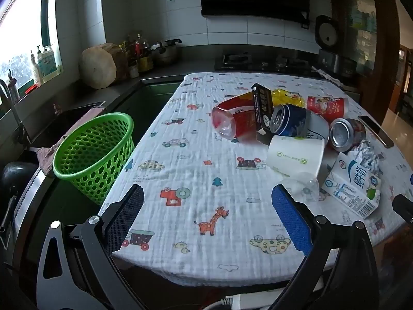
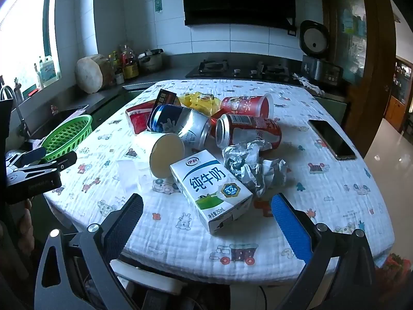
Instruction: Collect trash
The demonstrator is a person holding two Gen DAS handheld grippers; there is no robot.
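The surface's cloth (image 2: 322, 206) is white with cartoon cars, giraffes and trees. Left of it, the basket (image 1: 95, 152) is bright green. On the cloth, the carton (image 2: 209, 188) is white with blue letters and a green patch; beside the carton lie silver foil (image 2: 245, 162), a cream cup (image 2: 165, 155), a red can (image 2: 247, 129) and a blue-and-silver can (image 2: 180, 124).
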